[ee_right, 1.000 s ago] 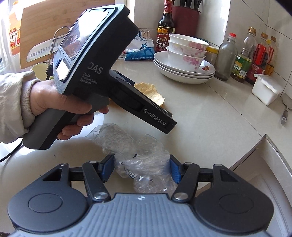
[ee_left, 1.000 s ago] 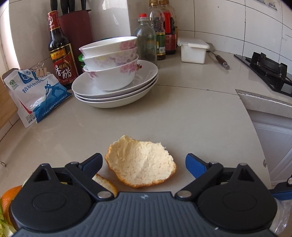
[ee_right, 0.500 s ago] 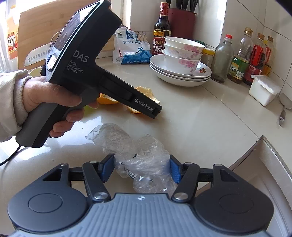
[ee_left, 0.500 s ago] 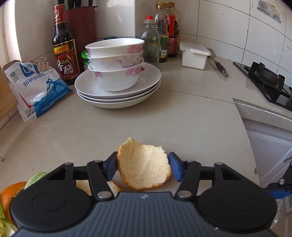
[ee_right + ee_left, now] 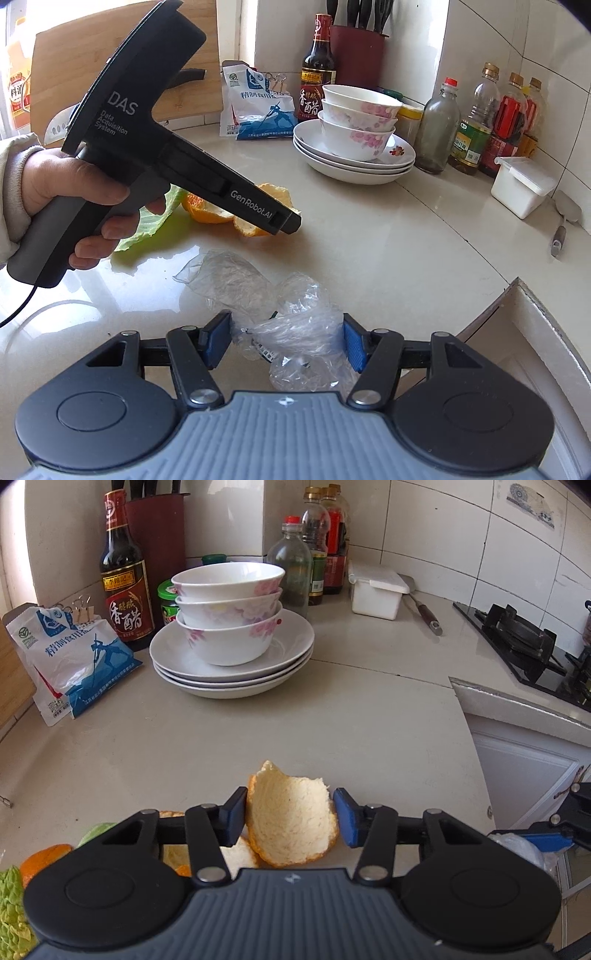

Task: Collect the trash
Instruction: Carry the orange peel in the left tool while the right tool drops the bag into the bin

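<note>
The orange peel [image 5: 291,816] stood curled between the pads of the left gripper [image 5: 290,821], which was closed on it just above the counter [image 5: 332,723]. The right gripper [image 5: 286,341] was closed on a crumpled plastic bag [image 5: 291,332] near the counter's edge. Two pieces were in hand, I think, but more peel [image 5: 207,212] and a green leaf [image 5: 155,221] lay on the counter, not yet collected. Behind were stacked bowls [image 5: 227,609], bottles and a tiled wall [image 5: 480,546].
</note>
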### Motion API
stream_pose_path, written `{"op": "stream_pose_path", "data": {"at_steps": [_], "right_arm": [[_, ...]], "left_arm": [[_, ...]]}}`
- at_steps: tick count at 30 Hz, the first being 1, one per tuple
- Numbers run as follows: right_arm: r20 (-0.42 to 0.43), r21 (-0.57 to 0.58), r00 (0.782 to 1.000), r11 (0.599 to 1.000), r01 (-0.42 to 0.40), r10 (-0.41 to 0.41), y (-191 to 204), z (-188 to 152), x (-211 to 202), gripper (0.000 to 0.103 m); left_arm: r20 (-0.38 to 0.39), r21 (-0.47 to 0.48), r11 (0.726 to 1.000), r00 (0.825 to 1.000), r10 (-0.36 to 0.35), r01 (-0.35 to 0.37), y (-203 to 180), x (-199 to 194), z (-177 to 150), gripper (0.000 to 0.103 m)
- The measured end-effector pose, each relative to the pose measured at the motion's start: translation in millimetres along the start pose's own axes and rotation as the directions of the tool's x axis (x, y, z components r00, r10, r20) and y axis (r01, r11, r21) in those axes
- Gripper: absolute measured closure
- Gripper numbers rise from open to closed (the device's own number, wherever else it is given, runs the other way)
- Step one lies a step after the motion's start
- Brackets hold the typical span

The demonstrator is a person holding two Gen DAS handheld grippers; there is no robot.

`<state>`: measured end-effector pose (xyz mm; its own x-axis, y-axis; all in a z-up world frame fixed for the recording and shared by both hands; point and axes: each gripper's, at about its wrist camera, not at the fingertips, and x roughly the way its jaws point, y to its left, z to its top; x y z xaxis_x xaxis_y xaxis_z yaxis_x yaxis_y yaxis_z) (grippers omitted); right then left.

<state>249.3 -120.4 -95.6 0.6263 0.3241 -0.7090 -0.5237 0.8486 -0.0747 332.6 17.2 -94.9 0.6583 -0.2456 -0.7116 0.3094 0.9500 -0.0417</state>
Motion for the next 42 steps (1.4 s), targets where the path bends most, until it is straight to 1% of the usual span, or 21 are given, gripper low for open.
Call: {"op": "stream_pose_path", "data": {"at_steps": [7, 9, 13, 15, 17, 18, 21, 25, 27, 29, 30, 34, 36, 37, 38, 42], "right_arm": [[0.023, 0.007, 1.000, 1.000, -0.003, 0.002, -8, -10, -21, 0.037], [0.027, 0.017, 1.000, 1.000, -0.003, 0.002, -13, -14, -29, 0.037], [0.033, 0.040, 0.999, 0.999, 0.021, -0.022, -25, -28, -49, 0.037], [0.027, 0.059, 0.998, 0.997, 0.046, -0.048, -34, -40, -63, 0.037], [0.024, 0.068, 0.998, 0.996, 0.058, -0.059, -37, -45, -68, 0.037], [0.014, 0.085, 0.997, 0.993, 0.077, -0.078, -43, -55, -76, 0.037], [0.004, 0.103, 0.995, 0.990, 0.098, -0.098, -49, -64, -84, 0.037], [-0.037, 0.157, 0.992, 0.979, 0.129, -0.124, -62, -89, -91, 0.037], [-0.061, 0.188, 0.990, 0.972, 0.139, -0.130, -70, -101, -89, 0.037], [-0.104, 0.227, 0.985, 0.961, 0.159, -0.138, -80, -120, -79, 0.037], [-0.104, 0.227, 0.985, 0.961, 0.159, -0.138, -80, -120, -79, 0.037], [-0.150, 0.270, 0.979, 0.947, 0.174, -0.137, -90, -142, -62, 0.036], [-0.163, 0.280, 0.977, 0.943, 0.181, -0.139, -93, -150, -55, 0.028], [-0.173, 0.287, 0.975, 0.940, 0.185, -0.140, -94, -152, -52, 0.021], [-0.176, 0.293, 0.975, 0.938, 0.185, -0.138, -95, -155, -51, 0.018], [-0.176, 0.313, 0.975, 0.931, 0.189, -0.138, -96, -161, -56, 0.010]], "left_arm": [[-0.009, 0.012, 1.000, 1.000, -0.021, 0.021, -16, -27, -4, 0.055], [-0.014, 0.012, 0.999, 0.999, -0.040, 0.040, -24, -35, -6, 0.055], [-0.015, 0.023, 0.998, 0.998, -0.061, 0.061, -44, -50, -10, 0.055], [-0.015, 0.031, 0.996, 0.996, -0.083, 0.083, -56, -56, -12, 0.055], [-0.015, 0.043, 0.994, 0.995, -0.098, 0.098, -67, -62, -15, 0.055], [-0.015, 0.049, 0.993, 0.994, -0.109, 0.110, -73, -64, -16, 0.055], [-0.016, 0.058, 0.989, 0.991, -0.136, 0.137, -88, -70, -19, 0.055], [-0.010, 0.090, 0.981, 0.985, -0.171, 0.171, -111, -77, -20, 0.055], [-0.013, 0.102, 0.976, 0.982, -0.190, 0.190, -120, -77, -22, 0.055], [-0.021, 0.111, 0.972, 0.979, -0.205, 0.206, -129, -77, -23, 0.055], [-0.026, 0.115, 0.970, 0.977, -0.211, 0.213, -132, -76, -24, 0.055], [-0.042, 0.129, 0.965, 0.974, -0.225, 0.228, -144, -73, -29, 0.055], [-0.048, 0.132, 0.963, 0.972, -0.229, 0.233, -150, -71, -31, 0.055], [-0.052, 0.136, 0.962, 0.971, -0.233, 0.238, -153, -70, -31, 0.055], [-0.056, 0.139, 0.960, 0.970, -0.236, 0.242, -156, -69, -32, 0.055], [-0.071, 0.160, 0.954, 0.967, -0.246, 0.254, -167, -62, -34, 0.055]]}}
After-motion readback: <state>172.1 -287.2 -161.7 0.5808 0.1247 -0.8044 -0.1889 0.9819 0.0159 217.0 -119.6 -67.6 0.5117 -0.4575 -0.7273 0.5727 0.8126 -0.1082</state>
